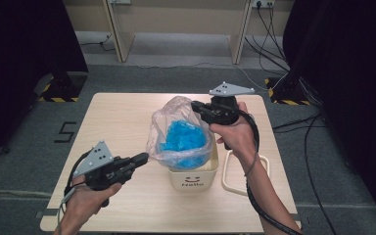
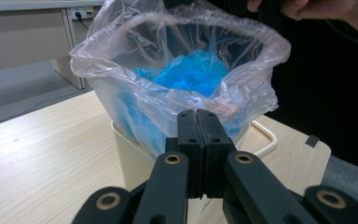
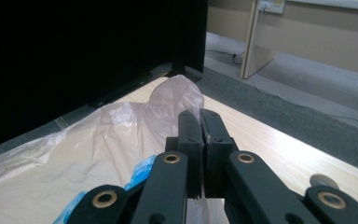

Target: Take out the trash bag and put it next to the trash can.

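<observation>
A small cream bin (image 1: 193, 178) with "Hello" printed on it stands mid-table, lined with a clear plastic bag (image 1: 176, 115) that holds crumpled blue material (image 1: 186, 137). My left gripper (image 1: 144, 157) reaches in from the lower left, its jaws shut at the bag's near-left rim. In the left gripper view the closed jaws (image 2: 198, 114) meet the film of the bag (image 2: 121, 51) above the bin (image 2: 130, 158). My right gripper (image 1: 195, 105) is at the far right rim, shut on it. In the right gripper view the bag (image 3: 121, 126) rises to a peak at the closed tips (image 3: 199, 114).
A cream ring-shaped frame (image 1: 232, 171) lies flat on the wooden table (image 1: 122, 122) just right of the bin. Black curtains hang on both sides, and cables run across the floor at the right. Desk legs stand beyond the table.
</observation>
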Demonstrator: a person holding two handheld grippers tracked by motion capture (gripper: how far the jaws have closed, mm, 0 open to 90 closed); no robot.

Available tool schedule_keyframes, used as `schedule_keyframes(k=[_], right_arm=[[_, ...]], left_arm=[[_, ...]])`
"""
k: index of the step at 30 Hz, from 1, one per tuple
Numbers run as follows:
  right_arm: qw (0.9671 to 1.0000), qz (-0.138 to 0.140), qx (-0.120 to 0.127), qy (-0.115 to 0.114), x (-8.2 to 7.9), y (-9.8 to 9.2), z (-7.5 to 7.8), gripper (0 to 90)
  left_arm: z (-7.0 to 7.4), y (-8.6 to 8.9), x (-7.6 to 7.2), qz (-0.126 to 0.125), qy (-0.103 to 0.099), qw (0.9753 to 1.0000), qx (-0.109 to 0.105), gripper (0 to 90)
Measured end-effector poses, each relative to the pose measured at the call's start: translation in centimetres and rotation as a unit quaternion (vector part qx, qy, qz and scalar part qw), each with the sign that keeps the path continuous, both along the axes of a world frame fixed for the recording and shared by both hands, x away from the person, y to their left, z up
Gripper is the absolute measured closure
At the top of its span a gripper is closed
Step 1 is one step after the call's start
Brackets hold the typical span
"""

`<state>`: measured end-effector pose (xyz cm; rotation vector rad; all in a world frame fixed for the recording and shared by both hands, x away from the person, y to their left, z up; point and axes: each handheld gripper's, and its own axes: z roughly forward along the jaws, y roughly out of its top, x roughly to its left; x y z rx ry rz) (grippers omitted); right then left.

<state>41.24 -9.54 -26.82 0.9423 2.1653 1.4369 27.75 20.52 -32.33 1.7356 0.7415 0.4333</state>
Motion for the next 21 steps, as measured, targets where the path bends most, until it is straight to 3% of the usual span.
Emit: schedule_keyframes(k=[3, 12, 21], right_arm=[[1.0000, 0.008, 0.005, -0.003, 0.0, 0.7, 0.9, 88.5], [0.9993, 0.034, 0.012, -0.014, -0.2, 3.7, 2.9, 88.4], [0.9989, 0.047, 0.005, 0.003, 1.0, 7.2, 2.0, 87.9]], left_arm=[[0.5, 0.8, -0.1, 0.005, 0.000, 1.0000, -0.003, 88.4], [2.2, 3.0, -1.0, 0.025, -0.024, 0.9994, -0.006, 88.4], [0.6, 5.3, -1.0, 0.047, -0.008, 0.9987, -0.016, 88.4]])
